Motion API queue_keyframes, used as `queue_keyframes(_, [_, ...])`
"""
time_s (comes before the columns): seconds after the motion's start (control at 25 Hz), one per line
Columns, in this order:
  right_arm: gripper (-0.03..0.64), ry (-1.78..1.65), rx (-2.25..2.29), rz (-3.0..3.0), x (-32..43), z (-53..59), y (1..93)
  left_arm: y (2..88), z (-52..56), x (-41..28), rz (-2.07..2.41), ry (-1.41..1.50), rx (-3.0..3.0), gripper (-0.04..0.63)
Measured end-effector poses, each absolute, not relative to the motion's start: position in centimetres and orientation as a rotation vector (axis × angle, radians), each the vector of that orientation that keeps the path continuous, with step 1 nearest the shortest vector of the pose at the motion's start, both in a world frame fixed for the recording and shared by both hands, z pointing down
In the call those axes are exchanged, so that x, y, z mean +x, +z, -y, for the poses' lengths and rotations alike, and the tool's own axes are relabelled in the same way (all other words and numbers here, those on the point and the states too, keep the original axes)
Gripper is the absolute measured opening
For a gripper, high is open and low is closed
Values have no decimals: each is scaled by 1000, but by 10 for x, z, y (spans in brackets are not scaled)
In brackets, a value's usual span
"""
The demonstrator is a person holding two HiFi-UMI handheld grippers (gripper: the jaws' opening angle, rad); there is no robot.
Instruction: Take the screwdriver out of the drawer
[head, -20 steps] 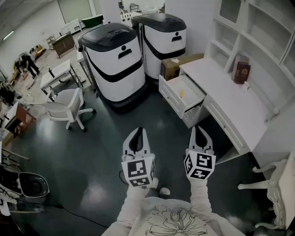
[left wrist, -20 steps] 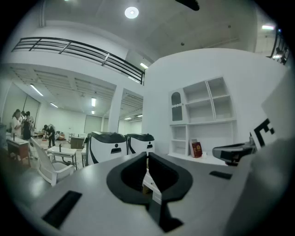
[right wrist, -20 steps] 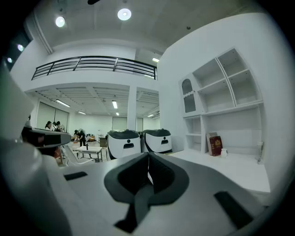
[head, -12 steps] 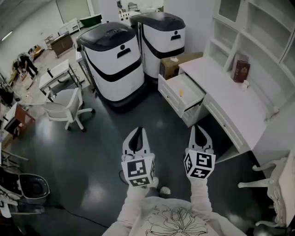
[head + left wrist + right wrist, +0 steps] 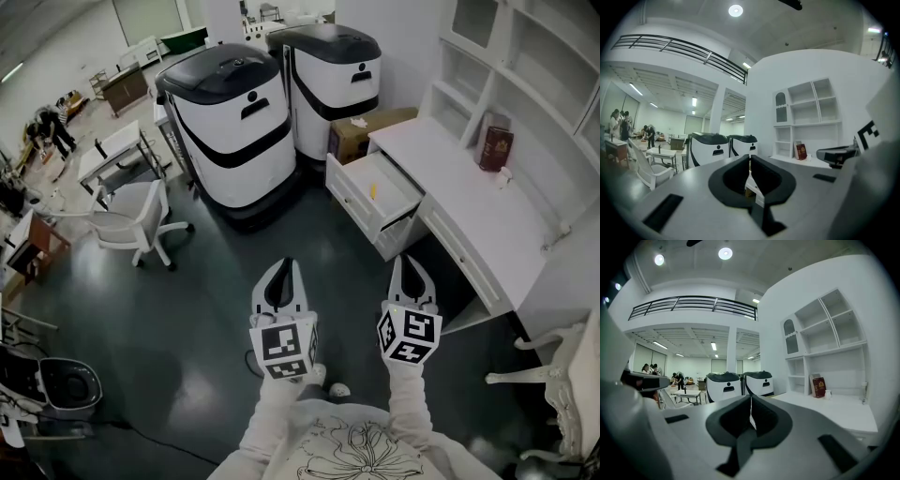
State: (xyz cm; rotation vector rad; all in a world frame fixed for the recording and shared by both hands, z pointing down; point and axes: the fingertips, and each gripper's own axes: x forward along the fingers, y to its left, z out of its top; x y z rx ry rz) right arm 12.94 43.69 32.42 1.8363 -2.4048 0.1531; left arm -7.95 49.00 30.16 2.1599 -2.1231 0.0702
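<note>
While both tools hang well short of the white desk (image 5: 469, 202), the left gripper (image 5: 284, 267) and right gripper (image 5: 406, 262) have their jaws pressed together, empty. The screwdriver (image 5: 372, 191) — small, yellowish — lies in the open drawer (image 5: 394, 180); probably light and rigid, best pinched across its handle.

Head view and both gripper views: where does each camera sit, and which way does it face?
Head view: on the person's head, looking steeply down at the floor and open drawer; shows left gripper, right gripper, sleeves.
Left gripper view: on the left gripper, nearly level along its shut jaws toward white machines and shelves; right gripper at right edge.
Right gripper view: on the right gripper, similar heading, jaws shut; left gripper at left edge.
Shared: all show the red book.
</note>
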Motion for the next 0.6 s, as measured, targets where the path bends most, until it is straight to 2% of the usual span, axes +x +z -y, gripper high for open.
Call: queue_keyframes(0.6, [5,241,1873,2354,91,-409,351,323,-451,-123,2063,119,2181,14])
